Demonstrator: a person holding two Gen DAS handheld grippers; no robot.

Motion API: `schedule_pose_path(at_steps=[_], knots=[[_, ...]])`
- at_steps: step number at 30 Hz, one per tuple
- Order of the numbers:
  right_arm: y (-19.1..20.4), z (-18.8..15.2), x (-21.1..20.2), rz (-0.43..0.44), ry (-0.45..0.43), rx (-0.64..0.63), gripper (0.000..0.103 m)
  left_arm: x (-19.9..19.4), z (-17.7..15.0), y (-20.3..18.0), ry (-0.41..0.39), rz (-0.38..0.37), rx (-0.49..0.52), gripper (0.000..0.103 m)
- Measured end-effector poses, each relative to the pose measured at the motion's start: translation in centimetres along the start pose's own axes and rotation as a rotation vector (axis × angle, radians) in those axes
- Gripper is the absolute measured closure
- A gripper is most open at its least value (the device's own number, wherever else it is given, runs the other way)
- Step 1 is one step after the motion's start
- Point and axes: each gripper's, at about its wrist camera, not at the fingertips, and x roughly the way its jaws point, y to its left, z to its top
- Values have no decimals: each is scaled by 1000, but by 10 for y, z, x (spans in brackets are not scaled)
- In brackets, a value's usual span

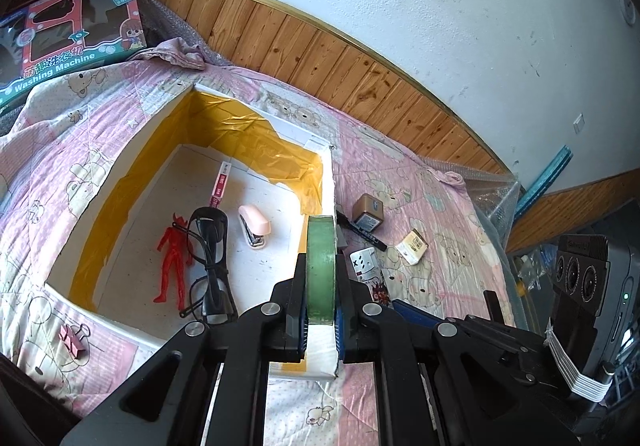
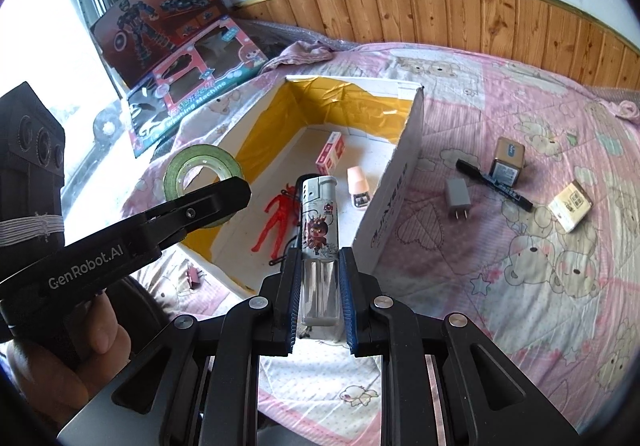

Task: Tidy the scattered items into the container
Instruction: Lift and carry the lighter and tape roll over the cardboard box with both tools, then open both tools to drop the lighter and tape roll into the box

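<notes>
Two loads are carried at once, and that is where trouble could start: the left gripper is clamped edge-on across a roll of green tape, while the right gripper pinches a printed lighter by its clear lower half, and both hang close together at the near side of the white box. If both are let go at the same time, the tools could knock each other, and the tape, held on its edge, would likely roll once it lands. A drop from this height could also strike the glasses or the red figure lying on the box floor. The lighter sits over the near part of the opening; released too near, it may fall on the quilt rather than inside. In the right wrist view the left tool reaches in from the near left, a hand wrapped round its grip, angled up toward the box. A charger, a marker and two small packets remain on the quilt, right of the box.
</notes>
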Motion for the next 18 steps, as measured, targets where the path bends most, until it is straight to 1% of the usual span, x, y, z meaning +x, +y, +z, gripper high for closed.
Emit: schedule_pose_path(at_steps=[12,18], knots=[[4,33,27,5,4,-36,84,11,37,28,-29,53,-11,93],[0,53,46,10,10,-44,84,34,57,46,-9,92,-29,93]])
